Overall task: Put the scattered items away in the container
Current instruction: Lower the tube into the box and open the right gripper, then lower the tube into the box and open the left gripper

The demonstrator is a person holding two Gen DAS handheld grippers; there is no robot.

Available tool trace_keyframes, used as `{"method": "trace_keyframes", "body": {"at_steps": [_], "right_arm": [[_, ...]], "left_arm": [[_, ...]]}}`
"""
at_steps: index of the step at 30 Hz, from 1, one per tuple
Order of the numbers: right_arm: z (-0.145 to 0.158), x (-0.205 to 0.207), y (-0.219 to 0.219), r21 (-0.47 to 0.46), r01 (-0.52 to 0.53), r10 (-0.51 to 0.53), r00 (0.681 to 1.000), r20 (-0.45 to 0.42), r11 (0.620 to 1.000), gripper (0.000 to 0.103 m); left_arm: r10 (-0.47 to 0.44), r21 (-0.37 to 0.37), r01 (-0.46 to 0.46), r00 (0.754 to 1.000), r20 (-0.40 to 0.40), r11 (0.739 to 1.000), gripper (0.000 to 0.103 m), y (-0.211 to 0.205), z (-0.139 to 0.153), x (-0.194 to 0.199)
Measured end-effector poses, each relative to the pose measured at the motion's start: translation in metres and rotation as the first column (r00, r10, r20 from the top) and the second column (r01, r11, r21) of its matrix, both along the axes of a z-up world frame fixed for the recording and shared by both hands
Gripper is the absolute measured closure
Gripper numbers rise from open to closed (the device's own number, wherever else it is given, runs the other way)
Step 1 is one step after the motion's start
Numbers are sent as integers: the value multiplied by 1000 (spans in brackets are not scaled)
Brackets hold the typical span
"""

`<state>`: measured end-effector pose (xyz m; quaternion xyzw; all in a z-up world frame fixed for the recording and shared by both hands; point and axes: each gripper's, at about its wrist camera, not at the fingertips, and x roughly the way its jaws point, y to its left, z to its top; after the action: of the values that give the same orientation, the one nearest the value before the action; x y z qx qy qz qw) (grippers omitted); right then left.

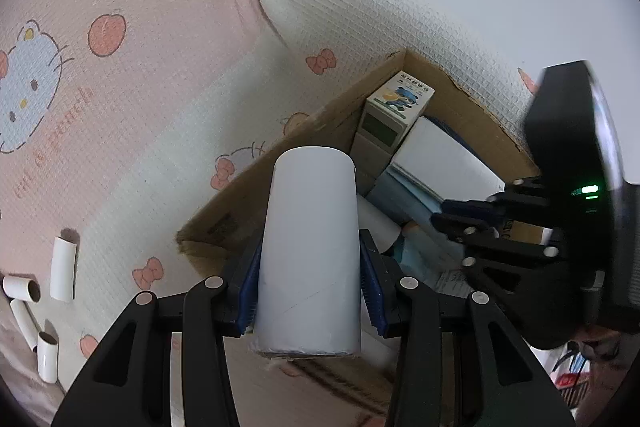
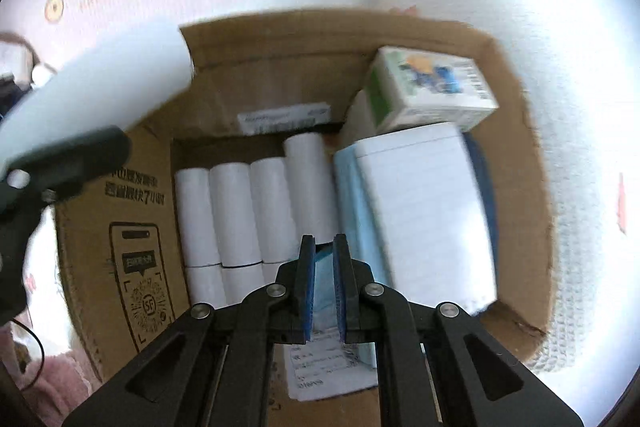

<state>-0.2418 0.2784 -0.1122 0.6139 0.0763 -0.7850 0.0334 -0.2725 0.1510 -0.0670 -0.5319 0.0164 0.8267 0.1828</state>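
Note:
My left gripper [image 1: 311, 241] is shut on a white cardboard tube [image 1: 312, 195], its blue pads pressing both sides. The tube hangs over the near corner of an open cardboard box [image 1: 304, 131]. In the right wrist view the same tube [image 2: 100, 87] juts in from the left above the box wall [image 2: 120, 207]. My right gripper [image 2: 323, 239] hovers over the box with its jaws almost together and nothing clearly gripped; only a light-blue pack [image 2: 352, 195] shows through the slit. Several white tubes [image 2: 256, 211] lie in rows on the box floor.
The box also holds a cartoon-printed carton [image 2: 432, 87], a lined white pad [image 2: 424, 211] and a paper slip [image 2: 328, 367]. Several loose tubes [image 1: 63, 269] lie on the pink patterned bedspread [image 1: 120, 87] at lower left. My right gripper [image 1: 438, 215] crowds the box's right side.

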Motion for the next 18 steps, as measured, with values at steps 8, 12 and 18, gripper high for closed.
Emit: {"method": "trace_keyframes", "body": {"at_steps": [8,12,18], "right_arm": [[18,8,19,-83,45,-53,995,-86,996,97],[24,11,24,-107,50,-62,992,-114,993,97],[38,9,46,-88,86,-100,981,-169,992,97]], "left_arm": [[58,-31,-56,997,47,998,55,37,-9,-3],[189,-65,-181,970,151,981,55,39,-27,-11],[368,14,-387,885,285,922,55,25,-47,-21]]}}
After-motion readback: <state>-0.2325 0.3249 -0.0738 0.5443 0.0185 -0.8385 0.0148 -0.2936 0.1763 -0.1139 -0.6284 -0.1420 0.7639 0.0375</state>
